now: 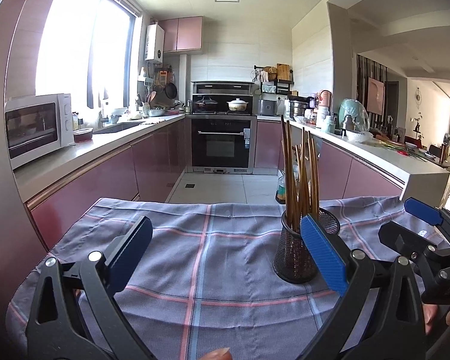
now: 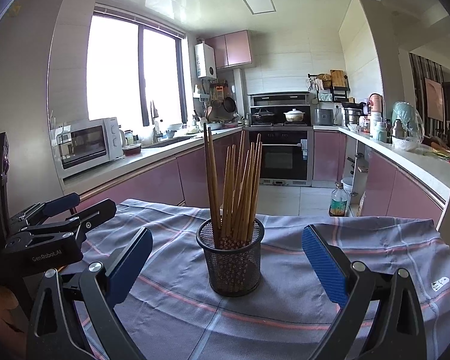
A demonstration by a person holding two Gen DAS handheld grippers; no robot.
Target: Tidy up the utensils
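Both grippers, left gripper [image 1: 225, 258] and right gripper [image 2: 227, 265], gape wide, empty; chopsticks [image 2: 237, 192] seemingly all in mesh holder [image 2: 229, 264]. Approach centred, pinch only one pair.

Left tool [image 1: 225, 255] level, fingers spread wide, holding nothing, right tool [image 2: 226, 265] alongside it, fingers likewise spread wide, holding nothing

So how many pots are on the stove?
2: a dark lidded pot on the left burner, a pale lidded pot on the right. Others may be hidden.
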